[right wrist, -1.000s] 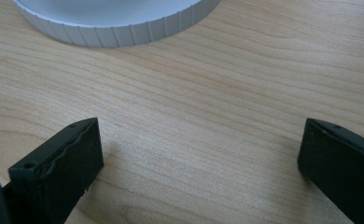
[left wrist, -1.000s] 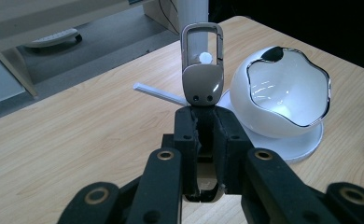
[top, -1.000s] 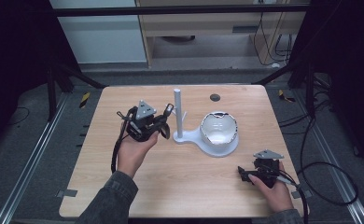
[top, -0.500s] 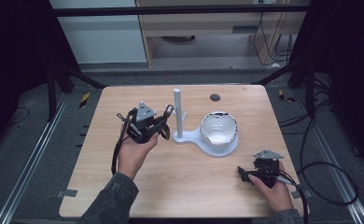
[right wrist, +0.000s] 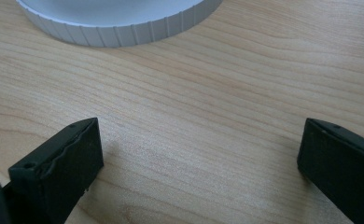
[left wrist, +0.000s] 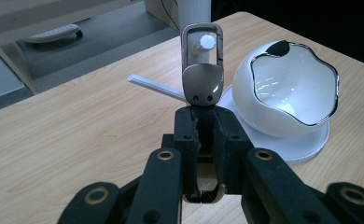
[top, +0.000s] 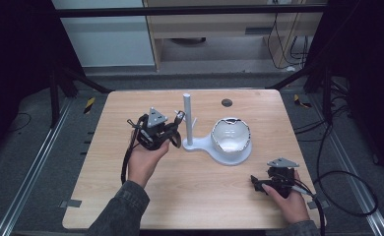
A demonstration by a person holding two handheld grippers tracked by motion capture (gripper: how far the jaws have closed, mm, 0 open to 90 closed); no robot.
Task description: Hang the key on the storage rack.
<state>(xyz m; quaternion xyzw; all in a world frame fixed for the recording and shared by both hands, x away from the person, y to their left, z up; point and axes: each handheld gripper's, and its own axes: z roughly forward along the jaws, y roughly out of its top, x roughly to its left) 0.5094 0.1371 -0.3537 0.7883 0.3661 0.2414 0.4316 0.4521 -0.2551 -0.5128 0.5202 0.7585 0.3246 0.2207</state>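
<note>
Dim room, black frame all round, and a pale wooden table lit up in the middle of it. So the left gripper has its jaws clamped tight on the brown end of a metal keyring clip, holding it up off the table with the open loop end pointing away. Looking along those jaws, the loop sits right around the round white tip of a peg sticking out of the white stand, so my guess is the job is hanging the clip on that peg, and it looks like it's either just threaded on or right about to be; I can't tell if the loop is actually resting on the peg yet. Next to the post, on the same white base, is a glossy white bowl with a wavy silver rim, tilted toward the person. If I'm right, the next move needs a small push forward and a bit of a drop so the loop seats on the peg, then letting go without knocking the light stand over. The right gripper is well apart, parked low over the near right corner of the table, jaws spread wide with nothing between them but bare wood, the ribbed edge of the white base just ahead of it.
</note>
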